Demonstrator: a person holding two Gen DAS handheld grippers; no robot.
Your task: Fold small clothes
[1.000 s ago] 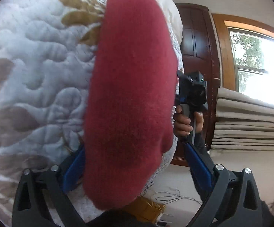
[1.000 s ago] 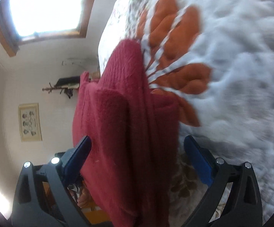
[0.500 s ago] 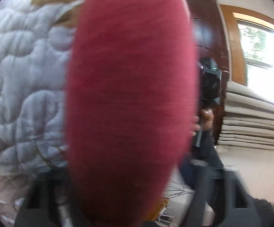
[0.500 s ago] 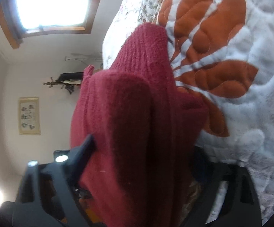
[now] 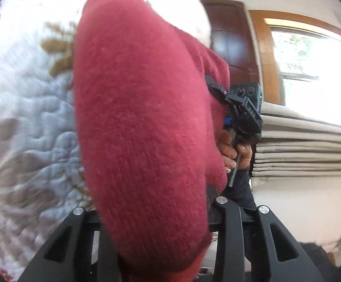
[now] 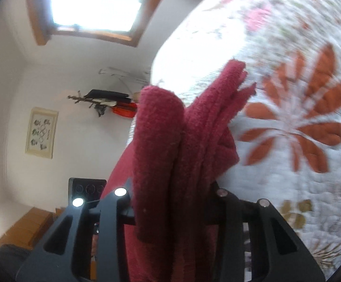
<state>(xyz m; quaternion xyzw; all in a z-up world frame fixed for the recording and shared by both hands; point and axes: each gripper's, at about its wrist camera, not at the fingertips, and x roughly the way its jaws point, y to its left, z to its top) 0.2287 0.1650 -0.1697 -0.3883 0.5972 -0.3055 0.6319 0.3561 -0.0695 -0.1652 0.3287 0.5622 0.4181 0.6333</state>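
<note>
The red knit garment (image 5: 142, 127) is held up off the bed, bunched into thick layers and clamped at two places: the left hand-held gripper (image 5: 156, 216) is closed tight on one end, the right hand-held gripper (image 6: 172, 209) on the other, where several folded edges stand stacked between its jaws. By the look of it, the step in hand is a carry or a fold-over in the air, the piece already doubled at least once. The next move would call for lowering it onto the quilted bedspread (image 6: 295, 183), laying it flat with the edges matched, then letting go with one side at a time so the layers do not spring apart.

Much is hidden. The wool fills the middle of both views, so the fingertips of either tool cannot be seen, nor what kind of garment this is. In the left view the other tool (image 5: 243, 115) and the person's hand (image 5: 231, 150) gripping it show just past the cloth's right edge. The bedspread is blurred and washed out toward the far side, near the window (image 6: 93, 0).
</note>
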